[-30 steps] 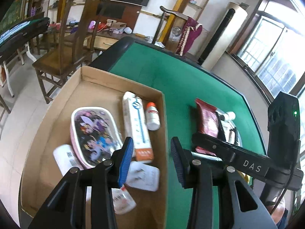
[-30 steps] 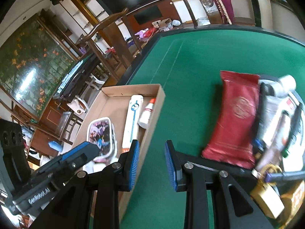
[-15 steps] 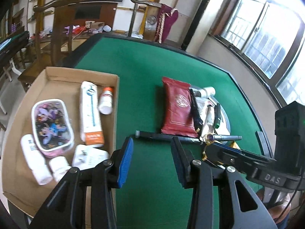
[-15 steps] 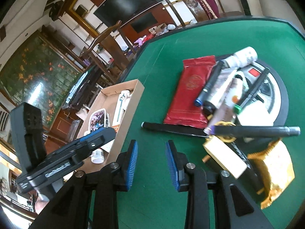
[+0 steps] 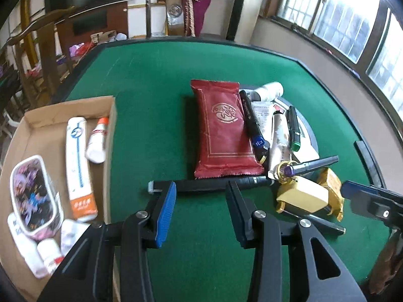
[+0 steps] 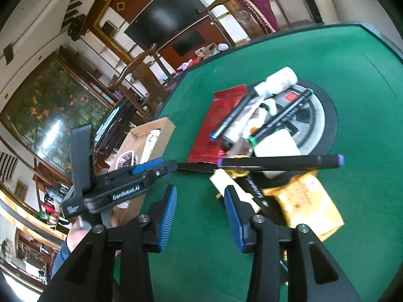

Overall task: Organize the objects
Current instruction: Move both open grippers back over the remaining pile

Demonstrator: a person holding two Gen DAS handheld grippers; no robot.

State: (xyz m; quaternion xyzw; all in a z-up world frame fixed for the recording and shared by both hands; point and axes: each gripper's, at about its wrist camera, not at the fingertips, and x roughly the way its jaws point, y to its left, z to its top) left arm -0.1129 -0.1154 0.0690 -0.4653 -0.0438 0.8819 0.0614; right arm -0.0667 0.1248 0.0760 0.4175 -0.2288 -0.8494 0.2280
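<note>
A cardboard box [image 5: 110, 115] at the table's left holds a toothpaste box [image 5: 78, 168], a small orange-capped bottle [image 5: 97, 138], a cartoon pouch [image 5: 32, 193] and white bottles. A pile lies right of it: a red packet [image 5: 223, 128], a long black pen [image 5: 209, 185], markers [image 5: 253, 123], a purple-tipped marker [image 6: 277, 162], a tan block [image 5: 301, 198] and a gold packet [image 6: 306, 203]. My left gripper [image 5: 200, 196] is open and empty, just in front of the black pen. My right gripper [image 6: 200, 201] is open and empty, next to the tan block [image 6: 226, 183].
The pile partly rests on a round black and white device [image 6: 325, 123]. The green felt table [image 5: 156, 80] has a dark raised rim. Wooden chairs [image 5: 42, 45] stand beyond its far and left edges. Windows are on the right.
Both grippers have swung right, from over the box toward the pile. The left one now sits lower and closer to the black pen. Both stay open.
</note>
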